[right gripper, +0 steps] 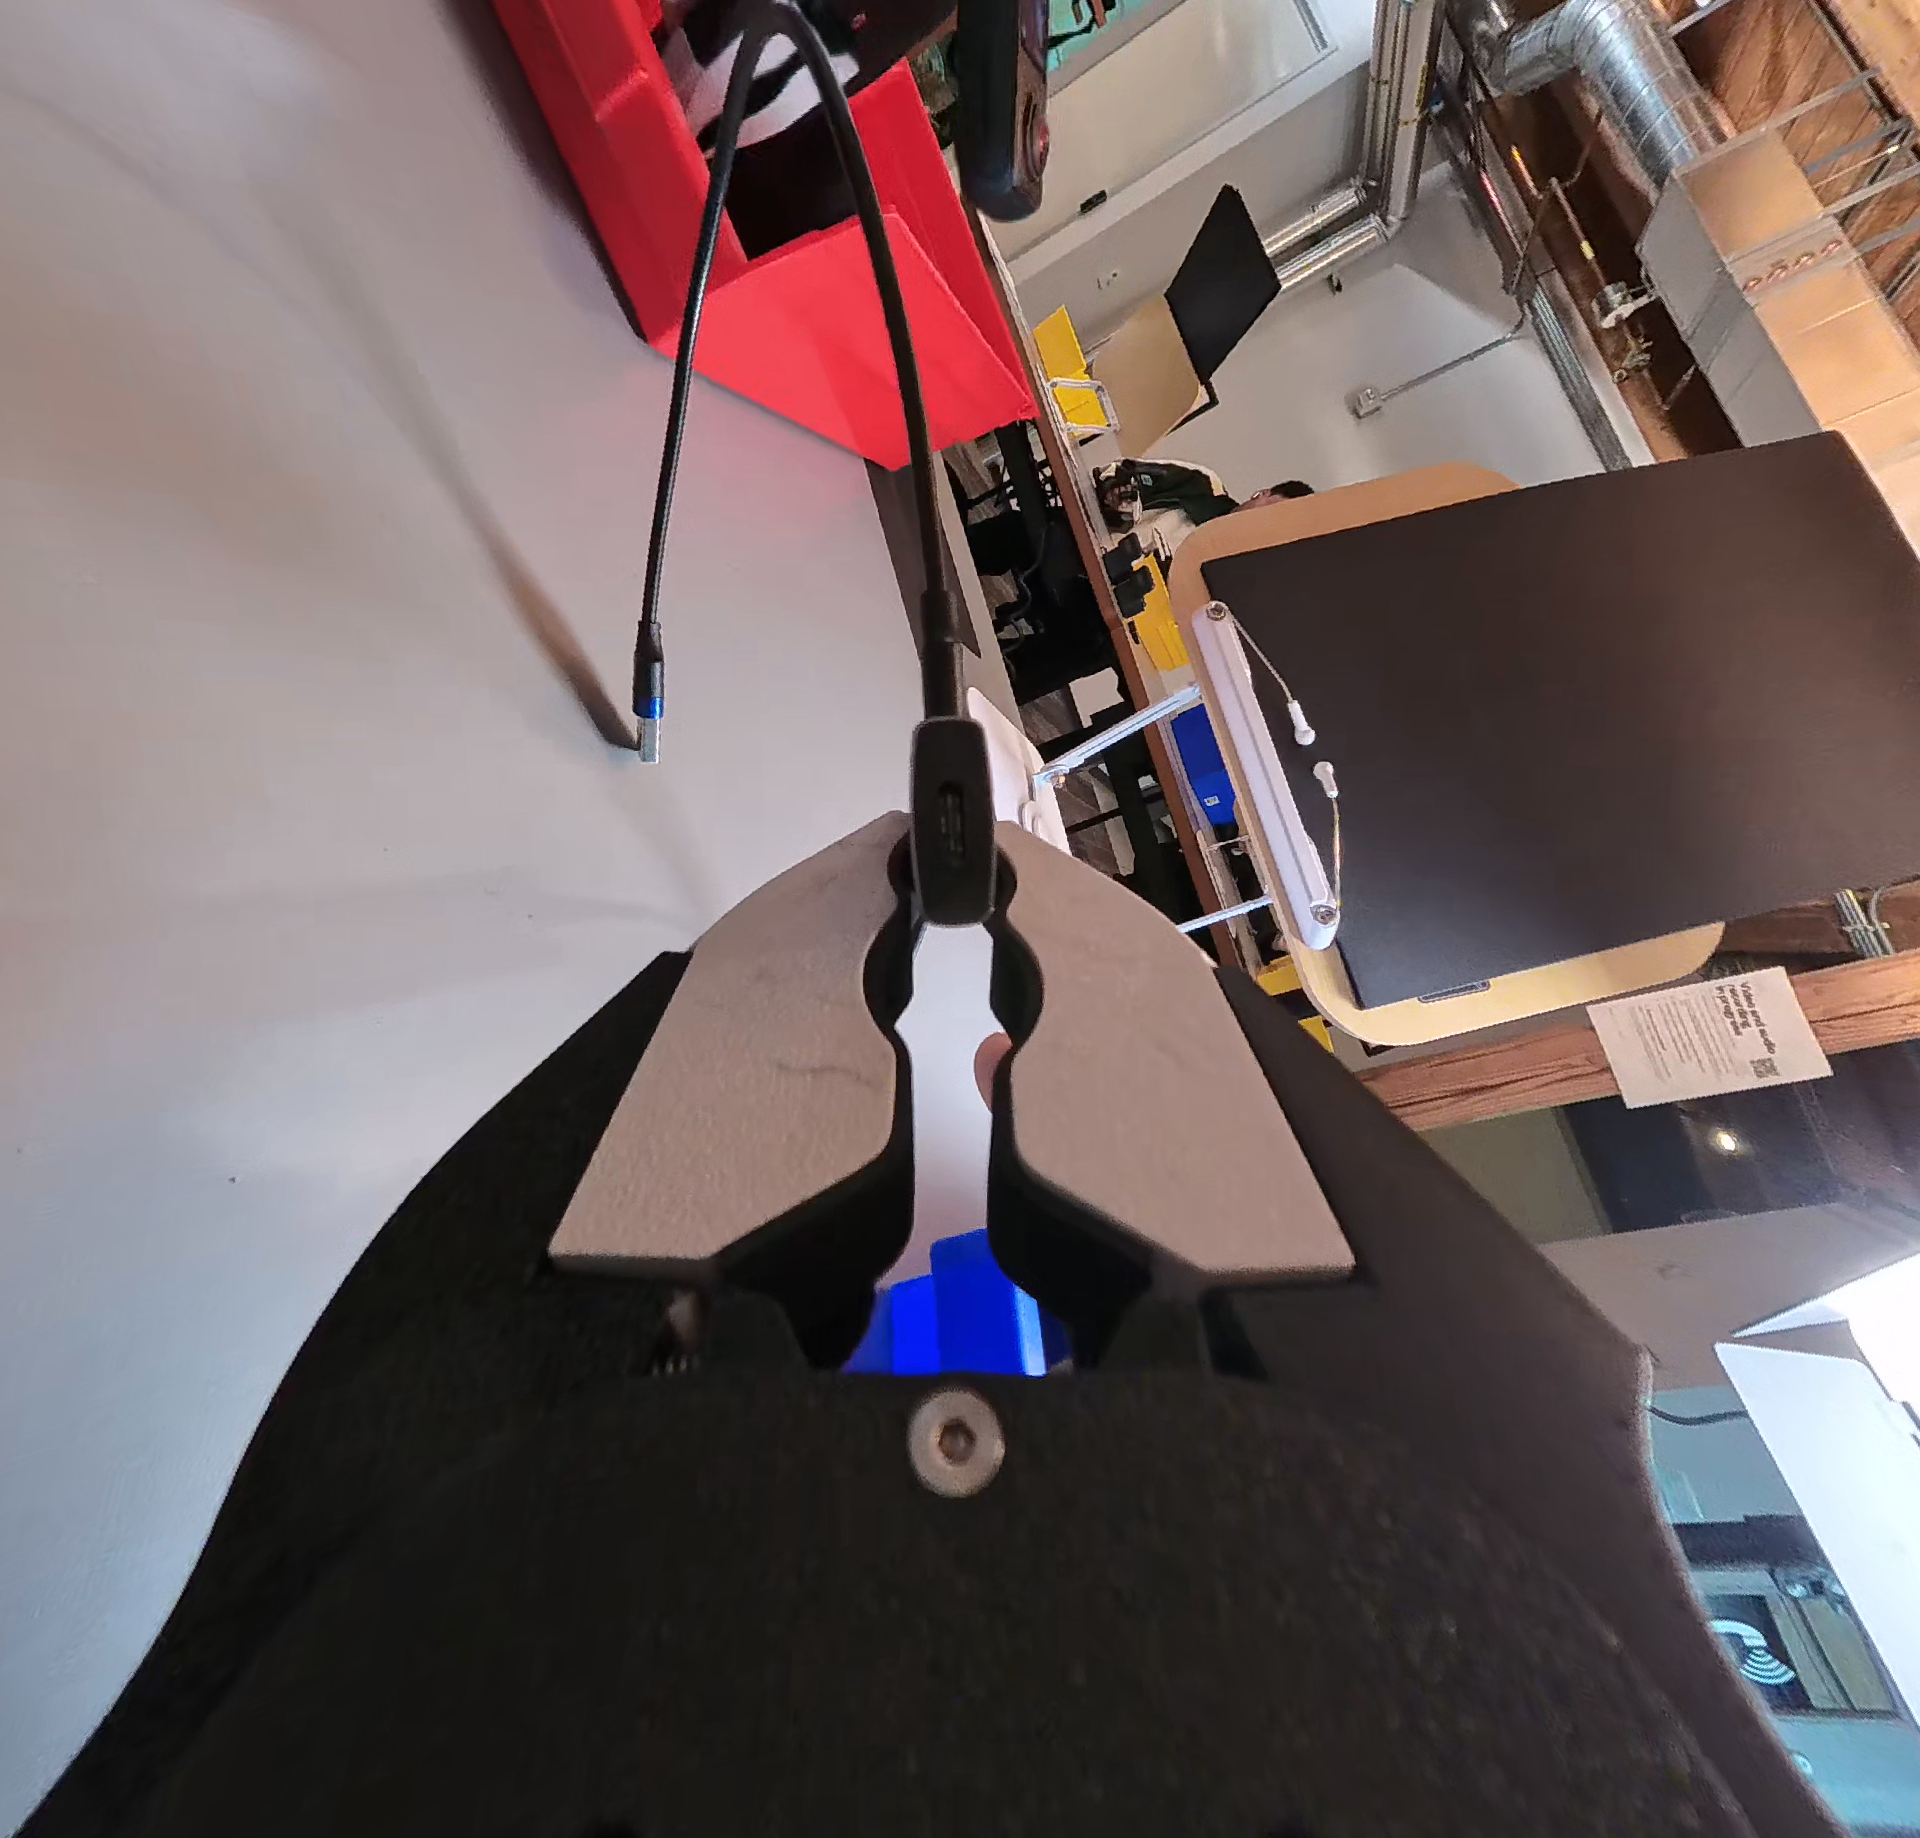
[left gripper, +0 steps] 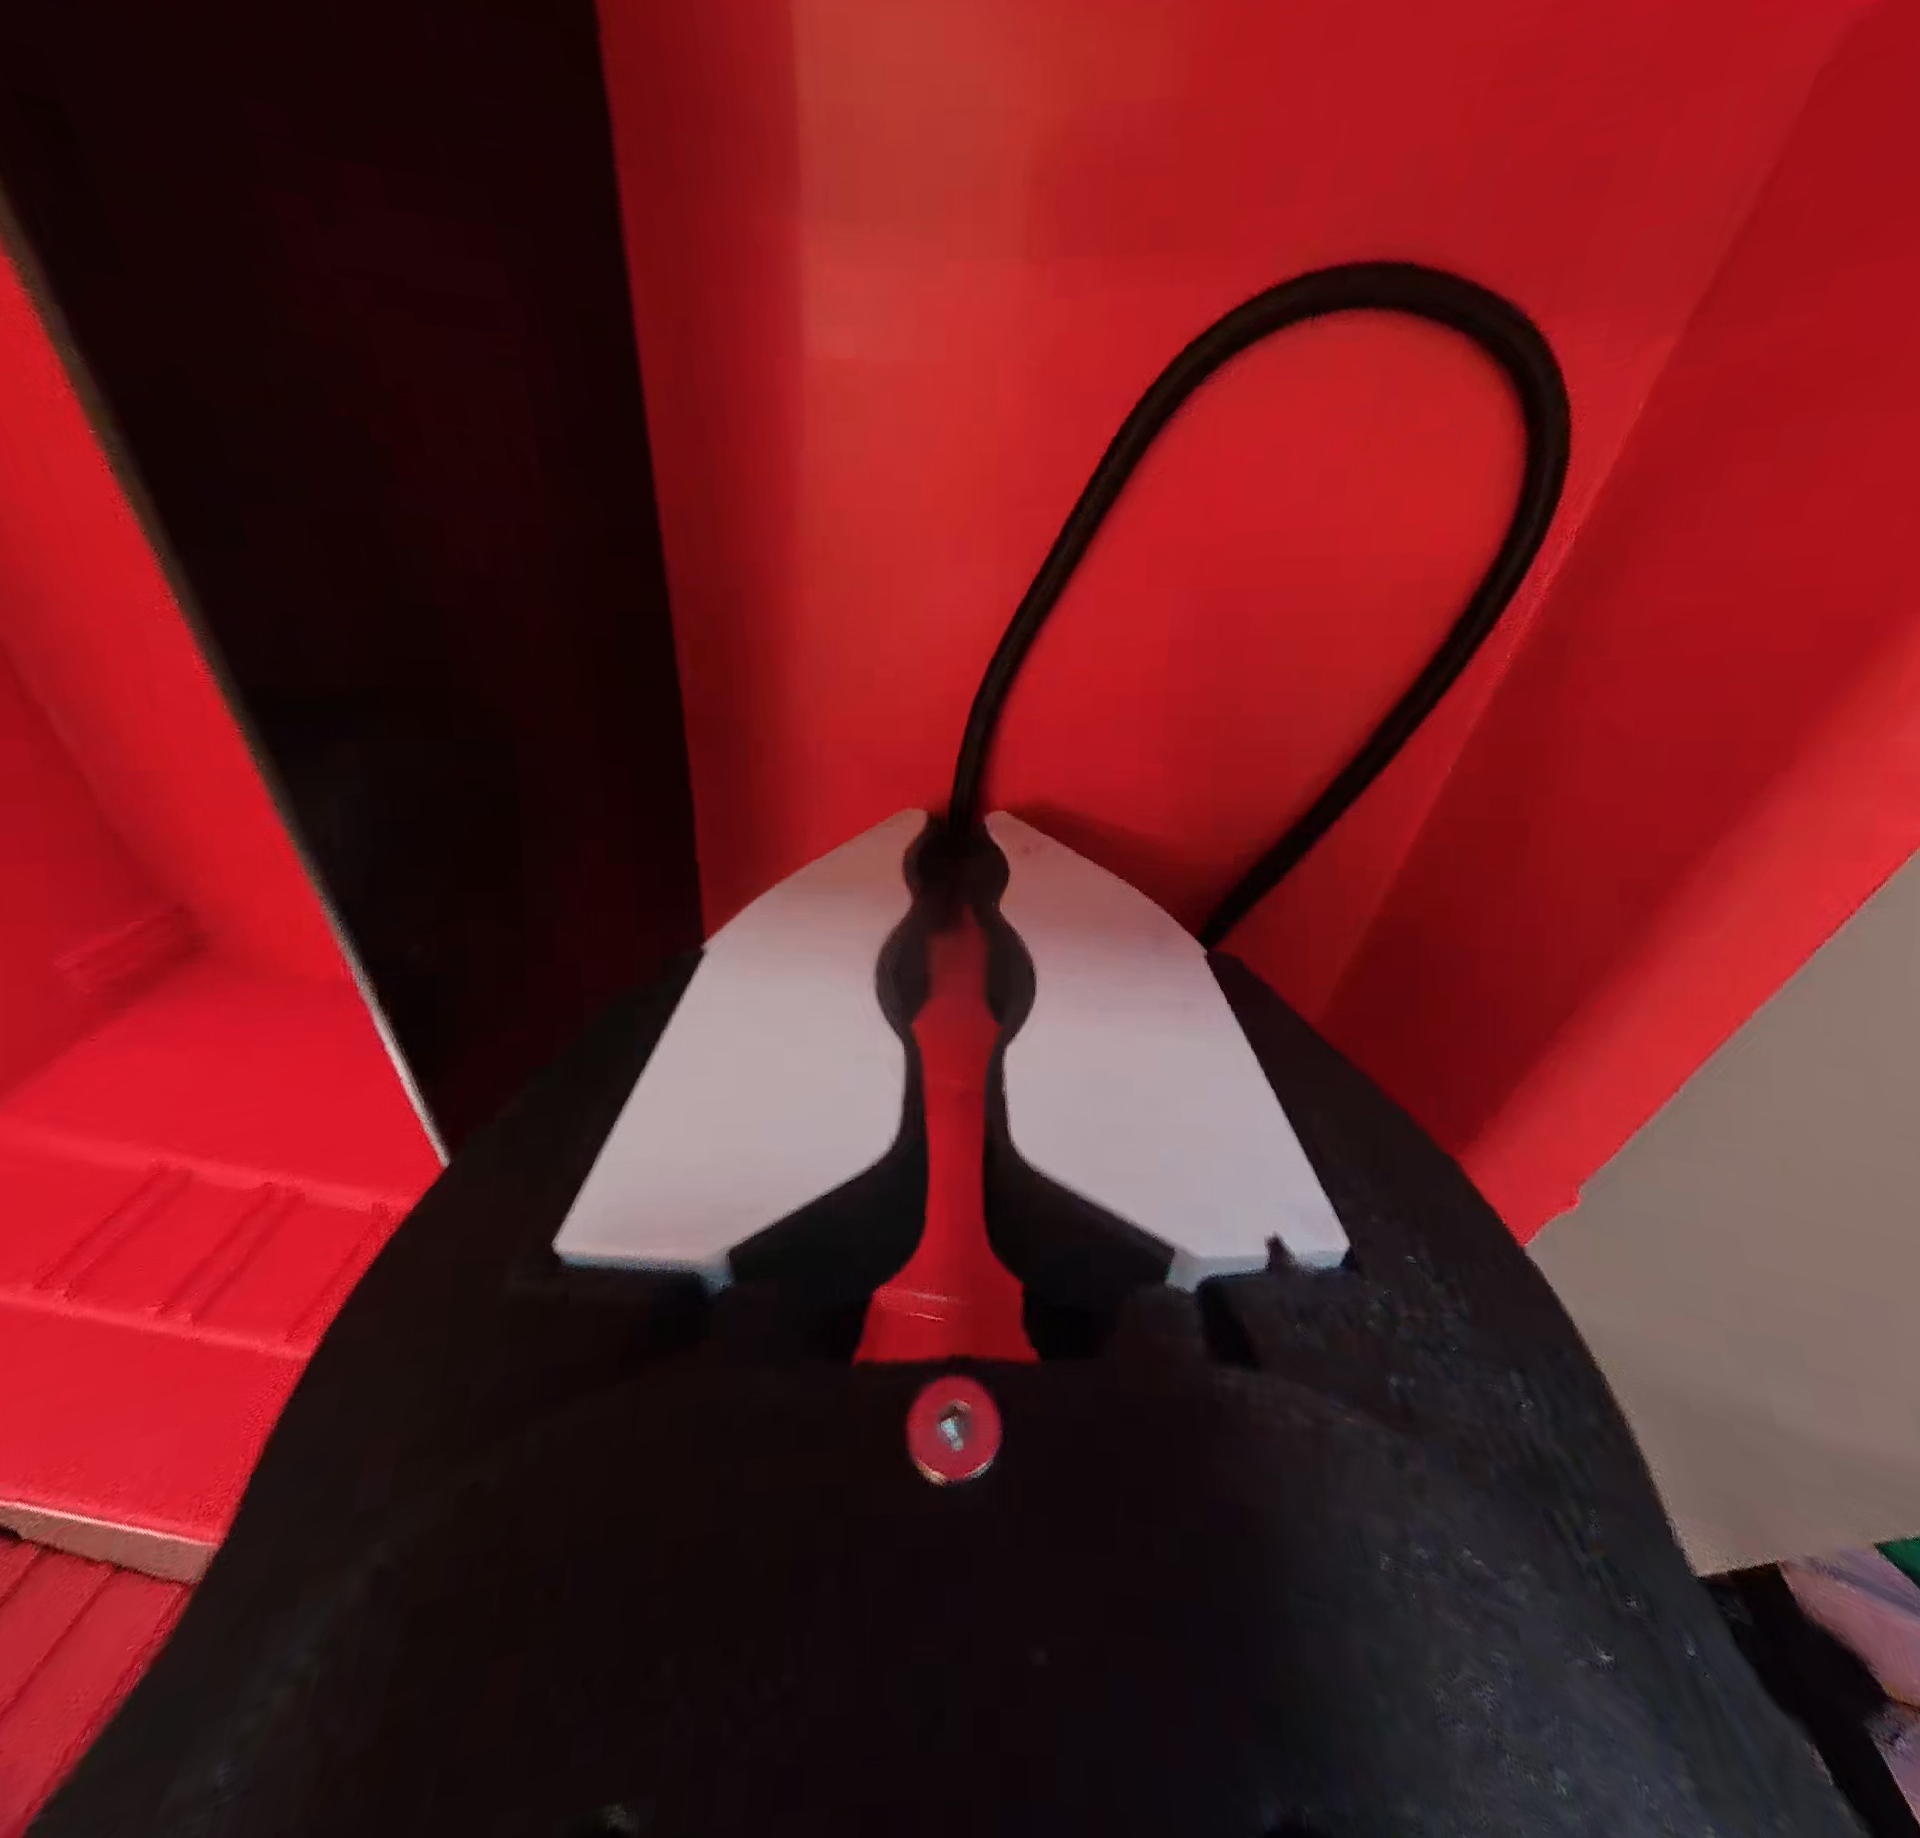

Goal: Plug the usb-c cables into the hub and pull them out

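Note:
In the left wrist view my left gripper (left gripper: 954, 832) is inside a red bin (left gripper: 1039, 230). Its fingertips are shut on a thin black cable (left gripper: 1403, 334) that loops up, to the right and back down beside the fingers. In the right wrist view my right gripper (right gripper: 951, 853) is shut on a small black hub (right gripper: 948, 812), one port slot facing the camera. The hub's thick black lead (right gripper: 894, 282) runs up into the red bin (right gripper: 831, 334). A thinner black cable (right gripper: 696, 282) hangs from the same spot; its blue-ringed silver plug (right gripper: 646, 697) touches the white table (right gripper: 260, 541).
A dark panel (left gripper: 364, 438) stands at the left of the bin and a grey surface (left gripper: 1766, 1165) lies at its right. Past the table edge there are dark boards (right gripper: 1558, 697), a seated person (right gripper: 1174, 500) and shelving. A blue object (right gripper: 956, 1310) lies under my right gripper. The grippers' ends are close to 40 centimeters from one another.

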